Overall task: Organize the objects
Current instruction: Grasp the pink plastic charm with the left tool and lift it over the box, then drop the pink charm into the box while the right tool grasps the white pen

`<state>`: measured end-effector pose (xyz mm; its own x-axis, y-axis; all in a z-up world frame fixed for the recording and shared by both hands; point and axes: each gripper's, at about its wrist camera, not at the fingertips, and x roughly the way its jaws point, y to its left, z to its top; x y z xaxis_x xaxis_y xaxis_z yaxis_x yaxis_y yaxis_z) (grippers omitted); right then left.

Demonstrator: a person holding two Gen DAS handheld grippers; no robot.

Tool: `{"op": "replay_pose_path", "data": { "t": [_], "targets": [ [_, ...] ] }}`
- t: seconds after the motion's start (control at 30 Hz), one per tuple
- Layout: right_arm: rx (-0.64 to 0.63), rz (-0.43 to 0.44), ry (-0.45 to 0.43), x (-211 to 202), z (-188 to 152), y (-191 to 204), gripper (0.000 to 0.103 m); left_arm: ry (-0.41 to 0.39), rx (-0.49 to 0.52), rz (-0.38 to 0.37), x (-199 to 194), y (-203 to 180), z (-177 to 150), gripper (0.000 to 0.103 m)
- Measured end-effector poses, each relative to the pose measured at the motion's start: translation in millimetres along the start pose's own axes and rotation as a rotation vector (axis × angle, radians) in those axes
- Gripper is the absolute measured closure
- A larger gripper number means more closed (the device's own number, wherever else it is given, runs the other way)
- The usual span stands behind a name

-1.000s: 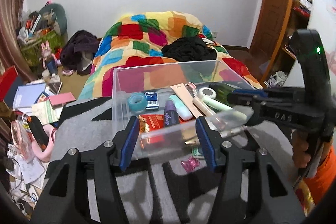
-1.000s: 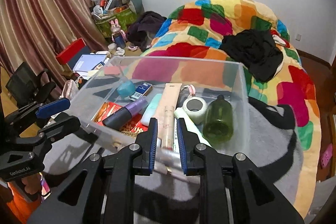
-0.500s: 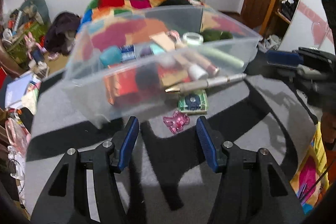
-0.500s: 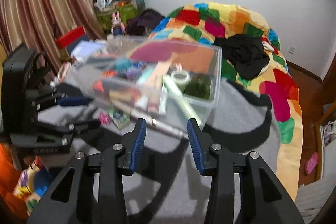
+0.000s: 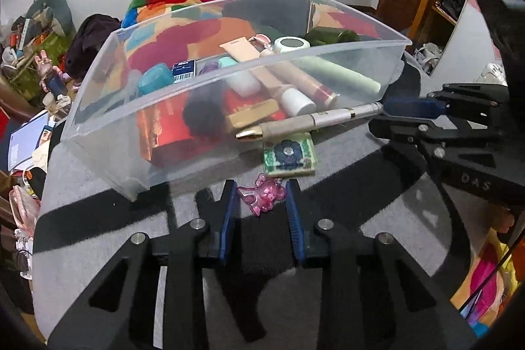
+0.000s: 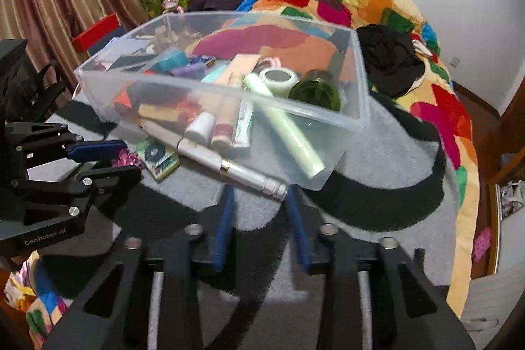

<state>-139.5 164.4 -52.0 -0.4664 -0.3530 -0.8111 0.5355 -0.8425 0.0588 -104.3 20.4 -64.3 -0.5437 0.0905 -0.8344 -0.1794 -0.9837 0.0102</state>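
Note:
A pink bear charm (image 5: 261, 195) lies on the grey and black mat (image 5: 108, 238) just in front of the clear plastic box (image 5: 229, 71). My left gripper (image 5: 261, 184) points down at it with jaws closing, and both pads touch the charm's sides. A silver pen (image 5: 311, 120) with a gold tip lies along the box's front wall. In the right wrist view the pen (image 6: 210, 154) ends between the blurred fingers of my right gripper (image 6: 261, 191); those jaws are closing, and mat still shows beside the pen. The left gripper (image 6: 131, 159) stands at the left.
A green and white square packet (image 5: 288, 154) lies between the charm and the pen. The box holds tubes, a tape roll (image 6: 277, 77), a green bottle (image 6: 315, 89) and red packets. Behind it lies a bed with a patchwork quilt (image 6: 344, 5); cluttered floor on the left.
Both grippers have sunk toward the mat. The left jaws narrowed from wide onto the pink charm. The right jaws were narrow, opened half a second ago, and are now narrowing at the pen's end.

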Motion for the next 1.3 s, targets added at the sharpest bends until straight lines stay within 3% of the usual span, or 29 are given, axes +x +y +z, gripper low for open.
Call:
{"op": "replay_pose_path", "data": {
  "t": [0.17,0.3,0.43,0.63,0.87,0.97,1.17,1.27,1.3],
  "targets": [
    [-0.046,0.071,0.026,-6.3,-8.6,6.7,0.088,-0.022,-0.025,-0.025,-13.7,7.1,-14.5,0.074],
    [-0.082,0.043,-0.029,-23.4,-8.9,11.8,0.087,-0.054,-0.053,-0.027,-31.7,18.8,-23.3,0.074],
    [-0.087,-0.003,-0.037,-19.3,0.0,14.4,0.071,-0.114,-0.075,-0.041,-59.9,25.9,-22.1,0.074],
    [-0.125,-0.016,-0.014,-1.9,11.4,21.7,0.059,-0.199,-0.078,-0.053,-91.2,32.2,-10.6,0.074],
    [-0.135,0.06,0.018,7.7,13.3,22.7,0.059,-0.311,-0.107,-0.045,-123.8,44.5,11.2,0.074],
    [-0.109,0.15,0.048,6.4,8.9,19.9,0.072,-0.361,-0.132,-0.031,-134.2,54.0,23.9,0.074],
    [-0.112,0.103,0.003,-6.4,1.7,19.8,0.073,-0.434,-0.174,0.037,-137.1,73.4,51.8,0.074],
    [-0.12,0.044,-0.011,-7.1,9.6,18.0,0.062,-0.403,-0.176,0.075,-116.1,80.8,65.9,0.074],
    [-0.123,0.033,0.0,-3.2,12.1,17.2,0.054,-0.387,-0.178,0.093,-108.3,82.7,68.6,0.074]
  ]
}}
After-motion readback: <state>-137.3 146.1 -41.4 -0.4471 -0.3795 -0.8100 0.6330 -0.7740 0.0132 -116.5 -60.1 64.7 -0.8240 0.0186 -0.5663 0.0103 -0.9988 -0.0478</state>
